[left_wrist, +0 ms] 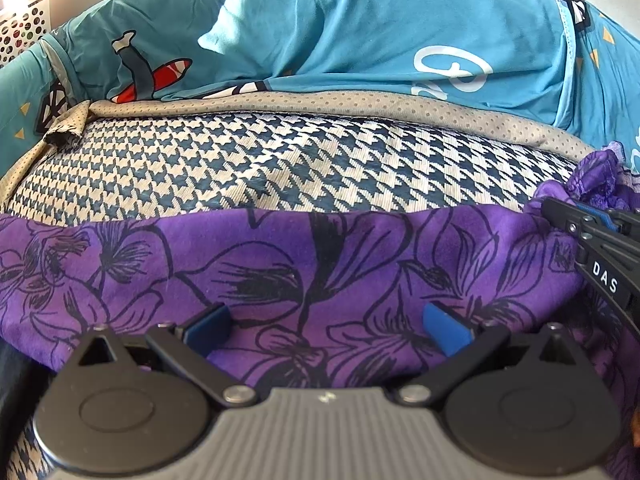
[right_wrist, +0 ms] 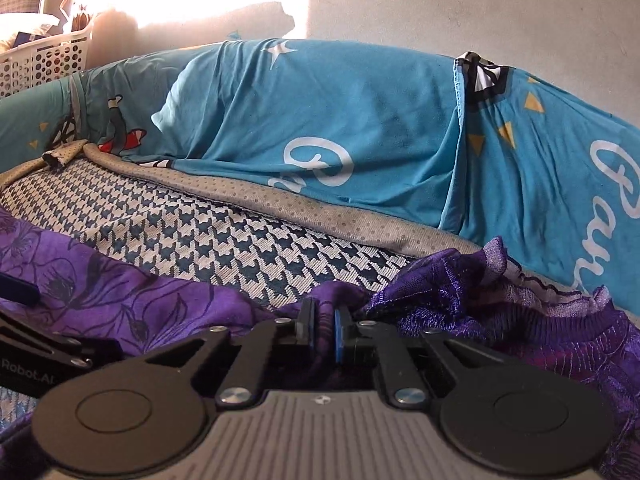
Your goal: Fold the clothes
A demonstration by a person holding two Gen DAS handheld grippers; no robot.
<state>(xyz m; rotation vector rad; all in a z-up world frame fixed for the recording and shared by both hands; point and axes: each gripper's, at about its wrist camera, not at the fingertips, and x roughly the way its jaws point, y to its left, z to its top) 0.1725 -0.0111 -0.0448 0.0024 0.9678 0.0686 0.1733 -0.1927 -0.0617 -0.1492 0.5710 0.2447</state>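
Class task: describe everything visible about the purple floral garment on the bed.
The purple floral garment is thin, soft-looking cloth with black outlined flowers, lying spread across the houndstooth mat. One end bunches into lacy, gathered trim. The right hand-held gripper is shut on a fold there; the left hand-held gripper sits open over it.

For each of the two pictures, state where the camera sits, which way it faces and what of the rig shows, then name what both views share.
Left wrist: sits on the left gripper, jaws open, facing down-forward over the purple floral garment; the right gripper enters at the right edge.
Right wrist: sits on the right gripper, shut on the garment's bunched edge, facing forward toward the white perforated basket.
Shared: the garment, houndstooth woven mat, turquoise printed sheet.
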